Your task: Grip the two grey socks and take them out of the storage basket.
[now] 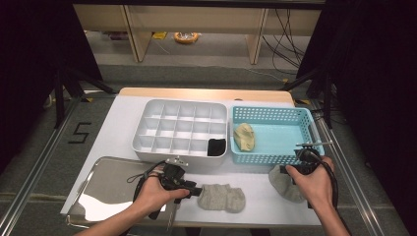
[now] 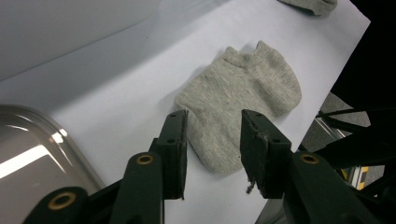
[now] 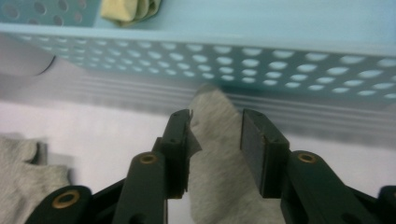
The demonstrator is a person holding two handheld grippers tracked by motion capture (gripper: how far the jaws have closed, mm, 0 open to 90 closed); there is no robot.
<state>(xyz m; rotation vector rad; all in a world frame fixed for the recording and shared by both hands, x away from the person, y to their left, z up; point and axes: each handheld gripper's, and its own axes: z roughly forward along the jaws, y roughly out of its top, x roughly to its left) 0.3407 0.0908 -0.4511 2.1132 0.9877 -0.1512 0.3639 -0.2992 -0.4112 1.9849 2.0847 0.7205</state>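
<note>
Both grippers open: left gripper (image 2: pixel 212 140) over the flat grey sock (image 2: pixel 238 102), right gripper (image 3: pixel 215 135) around a second grey sock (image 3: pixel 219 154), probably loose, beside the blue basket (image 3: pixel 280 70).

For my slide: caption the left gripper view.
Open left tongs poised over a grey sock lying flat on the white table.

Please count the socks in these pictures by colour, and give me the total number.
Grey socks: 2, one flat sock at the left gripper, one at the right gripper
Yellow socks: 1, in the blue basket
Black socks: 1, in the white divided tray
Total: 4
</note>
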